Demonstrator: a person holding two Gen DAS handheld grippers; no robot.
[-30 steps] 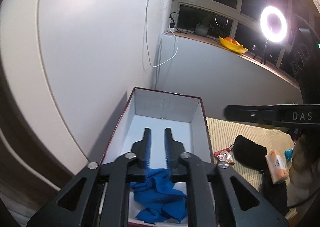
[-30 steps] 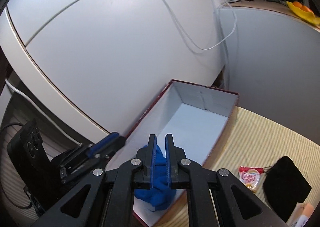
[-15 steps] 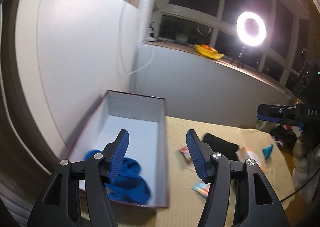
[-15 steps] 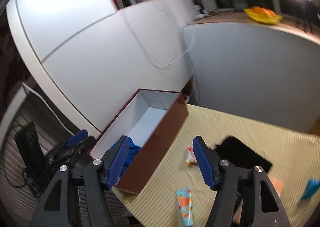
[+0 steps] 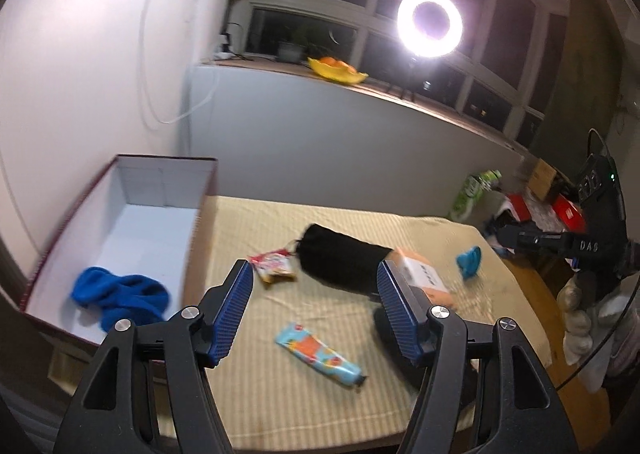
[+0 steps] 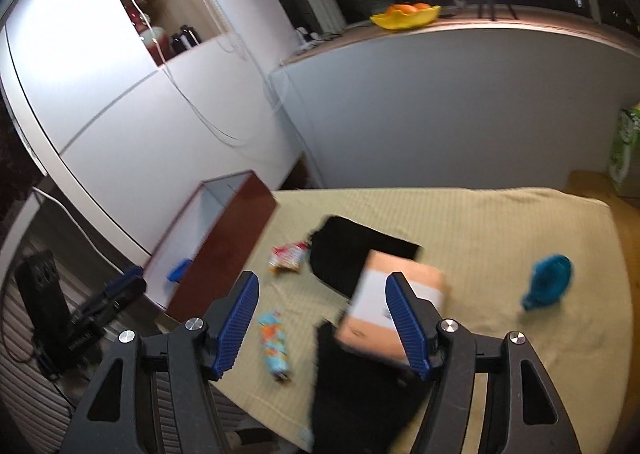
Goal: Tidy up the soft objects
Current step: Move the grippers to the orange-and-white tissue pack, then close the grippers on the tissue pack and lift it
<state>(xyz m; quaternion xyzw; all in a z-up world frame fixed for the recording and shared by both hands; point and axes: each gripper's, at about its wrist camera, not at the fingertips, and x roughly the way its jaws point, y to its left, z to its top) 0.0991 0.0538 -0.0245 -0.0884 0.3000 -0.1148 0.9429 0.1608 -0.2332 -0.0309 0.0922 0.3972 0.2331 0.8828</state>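
— Left wrist view tells most: the blue fleece cloth (image 5: 120, 296) lies crumpled in the near end of the white-lined box (image 5: 120, 213), so I'd say one soft thing is sorted.

— And both grippers?

— Left gripper (image 5: 314, 312) and right gripper (image 6: 322, 324) each hang above the table with jaws spread wide, empty, probably free for the next pick.

— What's left?

— Black pouch (image 5: 344, 260), tissue pack (image 5: 424, 280), teal scrunchie-like thing (image 5: 470, 260), snack packet (image 5: 274, 266) and tube (image 5: 320, 354), all on the beige mat (image 5: 400, 230).

— Does the right wrist view add anything?

— Another black cloth (image 6: 360, 394) under the tissue pack; the box's wall hides most of the blue cloth there.
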